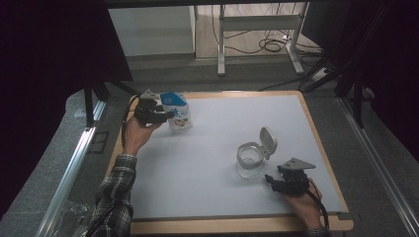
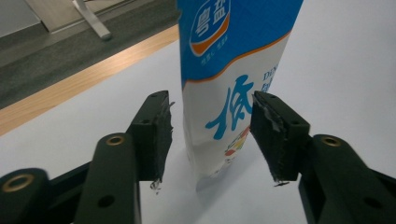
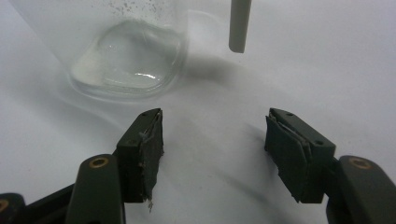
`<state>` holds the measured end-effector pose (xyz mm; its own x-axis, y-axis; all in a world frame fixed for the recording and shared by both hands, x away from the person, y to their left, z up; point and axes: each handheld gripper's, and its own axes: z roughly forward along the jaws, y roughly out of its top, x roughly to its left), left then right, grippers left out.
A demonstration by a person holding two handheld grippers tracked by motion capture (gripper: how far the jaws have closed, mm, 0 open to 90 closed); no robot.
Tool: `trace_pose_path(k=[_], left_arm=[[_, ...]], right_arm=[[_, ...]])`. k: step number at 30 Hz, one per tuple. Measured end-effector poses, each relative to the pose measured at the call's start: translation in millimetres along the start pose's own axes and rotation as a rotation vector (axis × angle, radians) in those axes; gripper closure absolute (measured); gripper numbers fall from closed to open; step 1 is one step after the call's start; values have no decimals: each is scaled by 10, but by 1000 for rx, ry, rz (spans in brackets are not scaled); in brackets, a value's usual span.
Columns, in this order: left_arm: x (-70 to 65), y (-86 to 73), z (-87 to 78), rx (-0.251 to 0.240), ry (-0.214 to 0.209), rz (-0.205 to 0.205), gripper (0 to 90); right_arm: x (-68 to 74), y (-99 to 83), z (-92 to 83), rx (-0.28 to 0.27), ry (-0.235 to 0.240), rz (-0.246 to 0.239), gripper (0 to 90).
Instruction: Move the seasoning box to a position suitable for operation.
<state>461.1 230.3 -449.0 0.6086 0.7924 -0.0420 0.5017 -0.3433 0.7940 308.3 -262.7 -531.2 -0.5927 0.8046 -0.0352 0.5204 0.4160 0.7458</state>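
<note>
White bench (image 1: 212, 163) with wooden rim: blue-and-white pouch (image 1: 176, 111) upright at far left, between the parted pads of the left claw (image 2: 212, 135) — one pad touching or nearly so. Right claw (image 3: 215, 154) open and empty, just near of the clear flip-lid jar (image 1: 250, 159).

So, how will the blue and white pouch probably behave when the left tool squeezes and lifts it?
The pouch looks like thin soft film, so it will probably dent and flex between the left tool pads rather than stay stiff. It stands upright, tall on a narrow base, so a sideways push may tip it. Its glossy printed surface could be somewhat slippery.
</note>
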Motion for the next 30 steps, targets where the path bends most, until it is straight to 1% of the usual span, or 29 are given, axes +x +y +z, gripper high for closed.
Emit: trace_pose_path(k=[2, 4, 6, 10, 12, 15, 17, 19, 21, 23, 24, 25, 28, 30], left_arm=[[3, 17, 12, 0, -3, 6, 515], [6, 31, 22, -9, -22, 7, 535], [1, 47, 29, -12, -19, 11, 552], [17, 58, 35, -23, -16, 5, 609], [41, 49, 34, -30, -33, -7, 640], [67, 37, 28, -35, -44, -7, 701], [68, 35, 28, -36, -44, -3, 750], [71, 32, 28, -35, -50, 13, 816], [64, 35, 33, -33, -47, 25, 856], [58, 39, 36, -31, -46, 31, 873], [44, 50, 41, -25, -38, 45, 876], [44, 57, 42, -21, -37, 47, 876], [29, 75, 49, -17, -22, 67, 859], [29, 83, 54, -17, -22, 68, 832]], right_arm=[[0, 0, 0, 0, 0, 0, 374], [0, 0, 0, 0, 0, 0, 373], [0, 0, 0, 0, 0, 0, 374], [0, -1, 0, 0, 1, 0, 373], [0, -1, 0, 0, 0, 0, 373], [0, -1, 0, 0, 0, -1, 373], [0, -1, 1, 0, 0, 0, 373], [0, -1, 1, 0, 0, 0, 373], [0, -1, 1, 0, 0, 0, 373], [-1, -1, 1, 0, 1, 0, 373], [-1, -1, 1, 0, 1, 0, 373], [-1, -1, 1, 0, 1, 0, 373], [0, -1, 1, 0, 1, 0, 372], [0, -1, 1, 0, 1, 0, 372]])
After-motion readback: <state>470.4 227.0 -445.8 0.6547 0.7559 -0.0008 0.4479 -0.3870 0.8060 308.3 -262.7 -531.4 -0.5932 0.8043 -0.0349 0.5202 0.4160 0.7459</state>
